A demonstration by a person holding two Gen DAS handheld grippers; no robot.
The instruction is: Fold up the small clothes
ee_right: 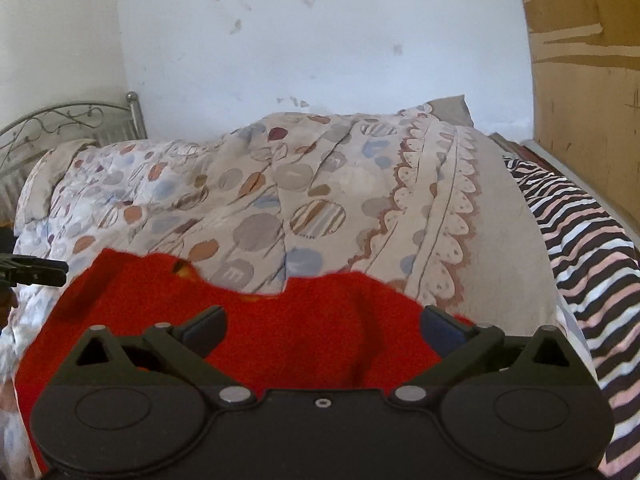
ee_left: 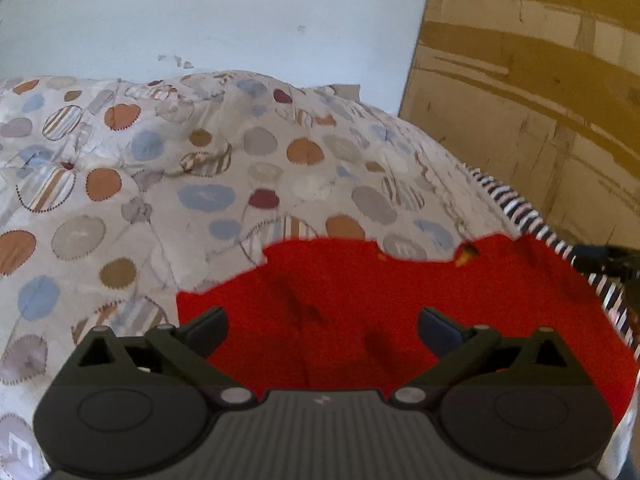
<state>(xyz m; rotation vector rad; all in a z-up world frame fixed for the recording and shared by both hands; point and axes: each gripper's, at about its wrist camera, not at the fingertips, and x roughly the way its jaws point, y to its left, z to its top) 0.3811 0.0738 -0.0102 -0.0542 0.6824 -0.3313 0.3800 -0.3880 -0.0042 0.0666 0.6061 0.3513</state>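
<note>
1. The left gripper [ee_left: 323, 326] has its jaws spread wide, with nothing pinched between them.
2. The right gripper [ee_right: 323, 325] is spread wide too, gripping nothing.
3. Just beyond both lies the red garment [ee_left: 360, 300], rumpled on the spotted quilt [ee_left: 160, 168].
4. A striped cloth [ee_right: 576, 232] lies beside the quilt, near a cardboard panel [ee_right: 588, 92].

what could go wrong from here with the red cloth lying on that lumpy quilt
1. The red cloth lies on a rumpled quilt, so a fold may come out crooked or slump.
2. Both the left gripper and the right gripper are open with nothing held; a low grasp might pinch quilt along with cloth.
3. The cloth's far edge looks wavy, so corners may not line up.
</note>
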